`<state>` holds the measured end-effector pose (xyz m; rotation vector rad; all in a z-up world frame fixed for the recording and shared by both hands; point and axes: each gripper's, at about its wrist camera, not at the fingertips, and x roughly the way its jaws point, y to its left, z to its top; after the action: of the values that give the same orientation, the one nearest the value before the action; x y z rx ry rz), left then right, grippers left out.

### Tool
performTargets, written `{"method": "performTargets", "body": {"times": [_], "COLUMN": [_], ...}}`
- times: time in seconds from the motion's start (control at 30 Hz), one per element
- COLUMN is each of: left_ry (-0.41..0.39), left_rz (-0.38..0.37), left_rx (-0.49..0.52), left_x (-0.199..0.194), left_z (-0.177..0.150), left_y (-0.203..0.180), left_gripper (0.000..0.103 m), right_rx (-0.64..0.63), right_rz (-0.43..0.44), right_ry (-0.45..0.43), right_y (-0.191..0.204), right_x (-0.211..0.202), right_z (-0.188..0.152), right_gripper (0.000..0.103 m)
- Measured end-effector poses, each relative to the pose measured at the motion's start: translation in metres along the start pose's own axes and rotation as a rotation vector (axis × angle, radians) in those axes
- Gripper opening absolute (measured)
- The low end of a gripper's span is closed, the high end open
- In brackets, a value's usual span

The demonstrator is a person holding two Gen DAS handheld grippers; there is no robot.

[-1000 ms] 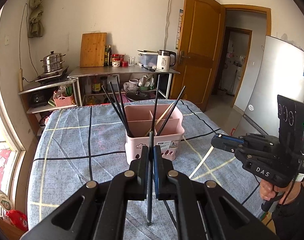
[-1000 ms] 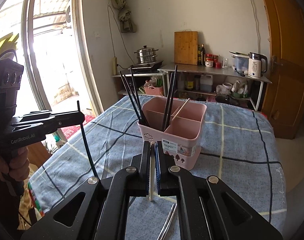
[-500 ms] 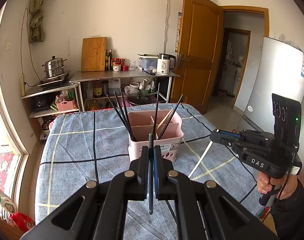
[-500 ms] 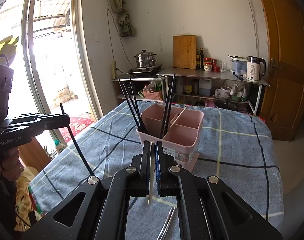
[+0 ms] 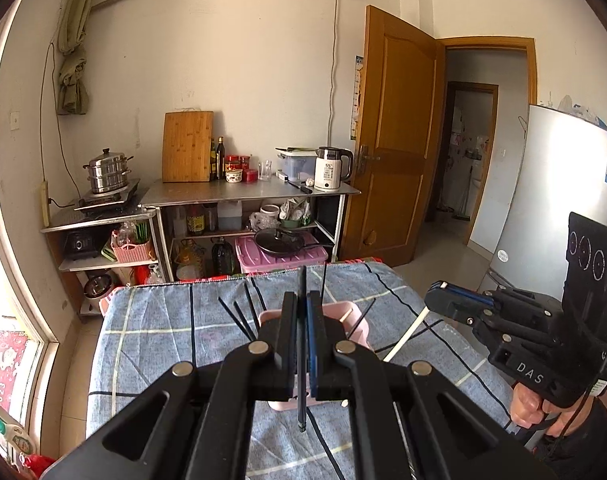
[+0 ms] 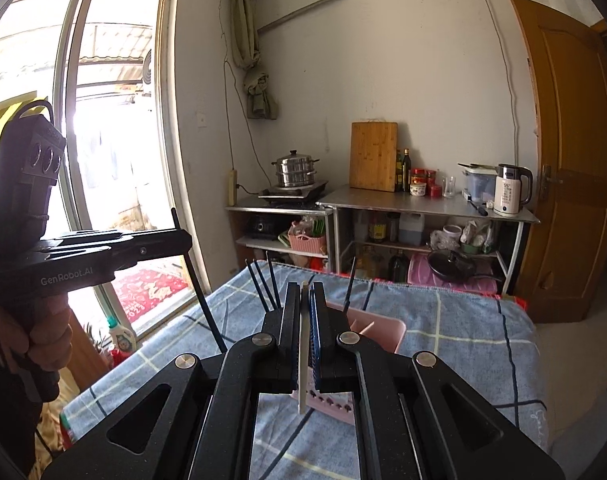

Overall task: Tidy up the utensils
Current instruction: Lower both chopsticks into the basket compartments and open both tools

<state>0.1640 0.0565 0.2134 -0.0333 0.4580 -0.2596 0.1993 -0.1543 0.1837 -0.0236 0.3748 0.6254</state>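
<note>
- Several black chopsticks (image 5: 239, 316) already stand in the pink plastic holder (image 6: 383, 330) on the checked cloth (image 5: 151, 340).
- My left claw (image 5: 301, 320) pinches one slim black chopstick (image 5: 302, 360) near the holder.
- My right claw (image 6: 303, 320) pinches a pale chopstick (image 6: 302, 368); both, I judge, are not yet slotted.

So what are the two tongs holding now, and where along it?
Left tongs: black chopstick, gripped around mid-length. Right tongs: white chopstick, likewise mid-length.

Home kitchen: steamer pot (image 5: 106, 172) on a cooktop, cutting board (image 5: 187, 146), kettle (image 5: 330, 168), fridge (image 5: 559, 200), shelves (image 5: 247, 196) of oil bottles.
</note>
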Motion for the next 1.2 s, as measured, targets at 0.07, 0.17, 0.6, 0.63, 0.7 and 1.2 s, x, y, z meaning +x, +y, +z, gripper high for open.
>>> {"method": "performTargets", "body": {"times": [0.07, 0.17, 0.6, 0.63, 0.7, 1.2], "left_ry": [-0.017, -0.043, -0.056, -0.047, -0.029, 0.103], "left_rz": [0.005, 0.008, -0.007, -0.007, -0.013, -0.026], "left_rx": [0.0, -0.003, -0.01, -0.012, -0.021, -0.064], "left_x": [0.003, 0.008, 0.059, 0.063, 0.069, 0.098], "left_z": [0.011, 0.025, 0.023, 0.02, 0.014, -0.029], "left_y": [0.002, 0.006, 0.015, 0.016, 0.019, 0.027], "left_gripper": [0.005, 0.005, 0.005, 0.005, 0.005, 0.005], "right_rx": [0.009, 0.019, 0.032, 0.03, 0.025, 0.043], "right_rz": [-0.001, 0.001, -0.033, -0.033, -0.035, -0.037], "right_ry": [-0.019, -0.048, -0.049, -0.04, -0.018, 0.093], "right_y": [-0.002, -0.004, -0.014, -0.015, -0.016, -0.022], "right_x": [0.003, 0.009, 0.053, 0.057, 0.063, 0.08], "right_z": [0.009, 0.021, 0.022, 0.019, 0.013, -0.016], "right_gripper": [0.004, 0.004, 0.004, 0.004, 0.004, 0.005]}}
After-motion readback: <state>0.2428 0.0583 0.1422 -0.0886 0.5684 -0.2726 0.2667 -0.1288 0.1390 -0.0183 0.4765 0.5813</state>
